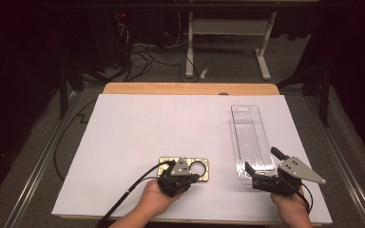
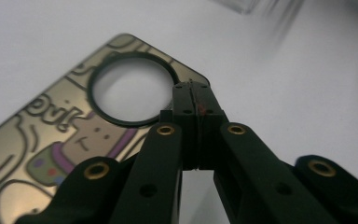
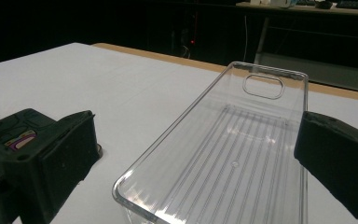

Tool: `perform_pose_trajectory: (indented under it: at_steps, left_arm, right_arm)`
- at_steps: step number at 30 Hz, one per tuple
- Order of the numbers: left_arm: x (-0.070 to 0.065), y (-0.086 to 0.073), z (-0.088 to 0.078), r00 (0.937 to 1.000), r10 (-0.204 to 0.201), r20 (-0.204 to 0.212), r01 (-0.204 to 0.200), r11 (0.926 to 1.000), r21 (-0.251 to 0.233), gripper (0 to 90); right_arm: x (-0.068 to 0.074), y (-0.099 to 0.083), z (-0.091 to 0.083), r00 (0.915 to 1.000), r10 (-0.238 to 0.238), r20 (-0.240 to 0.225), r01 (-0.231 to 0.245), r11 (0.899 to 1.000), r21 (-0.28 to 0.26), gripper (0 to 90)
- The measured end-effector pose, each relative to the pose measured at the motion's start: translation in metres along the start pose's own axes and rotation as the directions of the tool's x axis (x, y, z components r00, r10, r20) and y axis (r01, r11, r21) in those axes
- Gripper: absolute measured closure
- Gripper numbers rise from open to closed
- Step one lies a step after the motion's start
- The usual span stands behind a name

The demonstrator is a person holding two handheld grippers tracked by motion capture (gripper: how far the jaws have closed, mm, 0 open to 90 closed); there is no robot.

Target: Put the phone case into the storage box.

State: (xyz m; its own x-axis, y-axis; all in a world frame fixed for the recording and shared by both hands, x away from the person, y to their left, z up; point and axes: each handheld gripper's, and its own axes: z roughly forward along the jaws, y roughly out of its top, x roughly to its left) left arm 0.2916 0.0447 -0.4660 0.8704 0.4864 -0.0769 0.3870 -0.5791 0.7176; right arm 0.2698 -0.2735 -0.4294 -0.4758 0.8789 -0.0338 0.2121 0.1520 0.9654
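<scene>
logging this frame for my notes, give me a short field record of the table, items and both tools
surface: white sheet on a wooden table
item 1: flat gold-coloured card with cartoon print and a round hole, near edge, left of middle
item 2: clear plastic blister tray with hang slot, right side
left tool: jaws shut, at card's corner
right tool: jaws open, at tray's near end

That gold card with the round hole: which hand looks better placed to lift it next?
The left. Its hand-held gripper is right at the gold card, jaws shut at the card's edge by the round hole. The right hand-held gripper stands open at the near end of the clear tray, off to the side.
</scene>
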Motion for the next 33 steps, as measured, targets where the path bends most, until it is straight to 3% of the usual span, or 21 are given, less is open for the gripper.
perform_pose_trajectory:
  at_steps: [7, 16, 20, 23, 29, 33]
  left_arm:
    - [-0.005, 0.003, 0.012, 0.9998, 0.017, -0.005, -0.016, 0.9993, 0.035, 89.9]
    - [-0.001, 0.012, 0.019, 0.9995, 0.002, -0.033, 0.000, 0.9988, 0.049, 90.0]
    - [0.004, 0.016, 0.022, 0.9986, -0.017, -0.050, 0.020, 0.9984, 0.052, 90.0]
    - [0.012, 0.019, 0.024, 0.9965, -0.059, -0.060, 0.062, 0.9969, 0.049, 90.0]
    - [0.023, 0.020, 0.025, 0.9928, -0.077, -0.092, 0.082, 0.9953, 0.052, 90.0]
    - [0.034, 0.022, 0.025, 0.9853, -0.110, -0.131, 0.116, 0.9923, 0.043, 89.9]
  right_arm:
    - [0.000, 0.000, 0.000, 1.0000, -0.002, -0.002, 0.002, 1.000, -0.002, 0.1]
    - [0.001, 0.000, 0.000, 1.0000, 0.001, 0.003, -0.001, 1.000, -0.001, 0.1]
    - [0.000, 0.000, 0.000, 1.0000, 0.003, 0.004, -0.003, 1.000, 0.000, 0.1]
    - [0.000, 0.000, -0.001, 1.0000, 0.001, 0.005, -0.001, 1.000, 0.002, 0.1]
    - [0.000, 0.000, 0.000, 1.0000, 0.000, 0.000, 0.000, 1.000, 0.005, 0.1]
    - [-0.001, 0.000, -0.001, 1.0000, -0.001, -0.002, 0.001, 1.000, 0.004, 0.1]
